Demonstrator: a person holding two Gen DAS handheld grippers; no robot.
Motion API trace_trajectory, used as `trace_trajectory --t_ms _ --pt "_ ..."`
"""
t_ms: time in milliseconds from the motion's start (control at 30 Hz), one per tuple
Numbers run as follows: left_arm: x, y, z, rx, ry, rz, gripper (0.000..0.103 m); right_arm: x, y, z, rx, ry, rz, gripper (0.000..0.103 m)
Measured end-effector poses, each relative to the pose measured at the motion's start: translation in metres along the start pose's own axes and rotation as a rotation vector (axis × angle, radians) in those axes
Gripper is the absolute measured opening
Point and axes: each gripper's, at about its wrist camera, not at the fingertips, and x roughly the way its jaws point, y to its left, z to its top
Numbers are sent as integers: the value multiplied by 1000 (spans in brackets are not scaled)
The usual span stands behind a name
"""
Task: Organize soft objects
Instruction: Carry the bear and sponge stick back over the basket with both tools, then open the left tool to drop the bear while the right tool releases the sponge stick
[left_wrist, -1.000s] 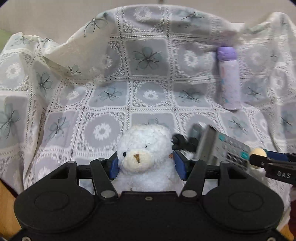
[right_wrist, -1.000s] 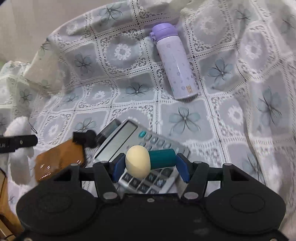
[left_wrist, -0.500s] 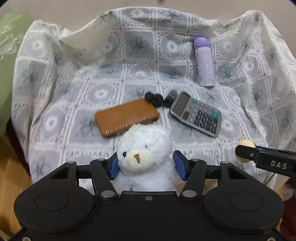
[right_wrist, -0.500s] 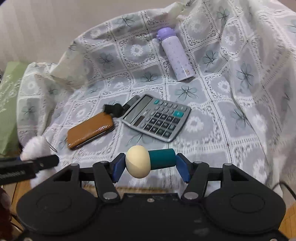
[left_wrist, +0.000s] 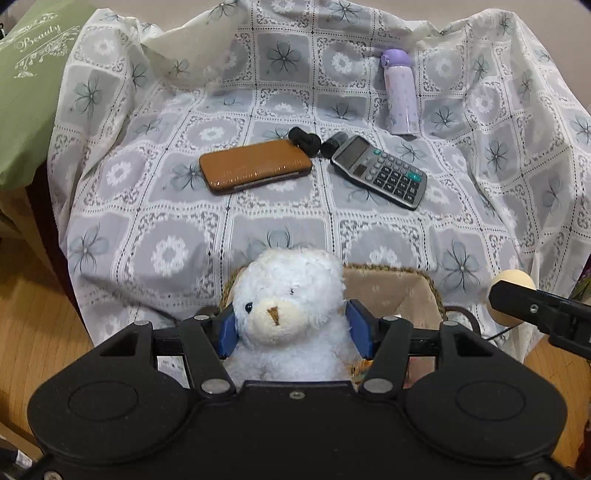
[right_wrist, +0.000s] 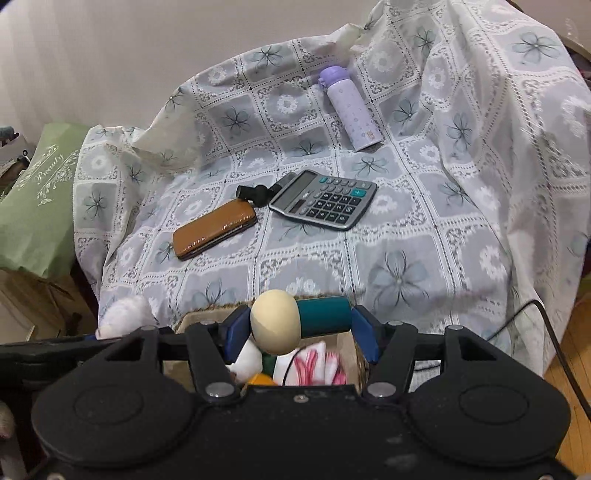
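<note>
Two grippers each hold a soft toy over a woven basket (left_wrist: 430, 284) at the near edge of a cloth-draped seat. The left gripper (left_wrist: 291, 328) has its blue pads clamped on the sides of a white bear (left_wrist: 288, 299). The bear sits upright, head up, its face turned back toward the camera, and its body hangs in front of the basket's left rim. The right gripper (right_wrist: 299, 330) is clamped end to end on a doll (right_wrist: 299, 317) with a cream head and a teal body. The doll's long axis lies level across the jaws, head to the left, body to the right. It hangs above the basket, where pink-and-white fabric (right_wrist: 314, 363) and other soft bits already lie.

Farther back on the cloth (left_wrist: 177, 218) lie hard things. A brown case (left_wrist: 255, 166) lies with its long axis running left to right, and a black clip (left_wrist: 304, 140) touches its far right corner. Just right of these is a calculator (left_wrist: 380, 171), set at a slant with its display toward the far left. A purple bottle (left_wrist: 399, 96) lies farther off on the right, cap pointing away. A green bag (left_wrist: 26, 96) stands at the far left, beside the seat.
</note>
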Motion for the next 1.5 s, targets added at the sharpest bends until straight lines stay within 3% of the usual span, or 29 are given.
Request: trace_trajectory --t_ms 333,533,933,1133,1267,1500 --pt "10 1 1 -25 -12 52 59 -4 7 -24 -55 55 -61 59" --pt "13 4 1 -35 -24 63 79 -4 4 -24 -45 62 -64 59" --pt "8 5 -4 -58 -25 75 80 0 4 -24 -40 86 -69 60" --pt "6 7 -10 -73 -16 82 85 0 6 -24 -49 88 -67 60" --pt "6 5 -11 -66 -10 82 85 -1 5 -24 -49 79 -66 70" --pt "5 5 -13 -62 -9 87 85 -1 4 -24 -38 81 -72 70"
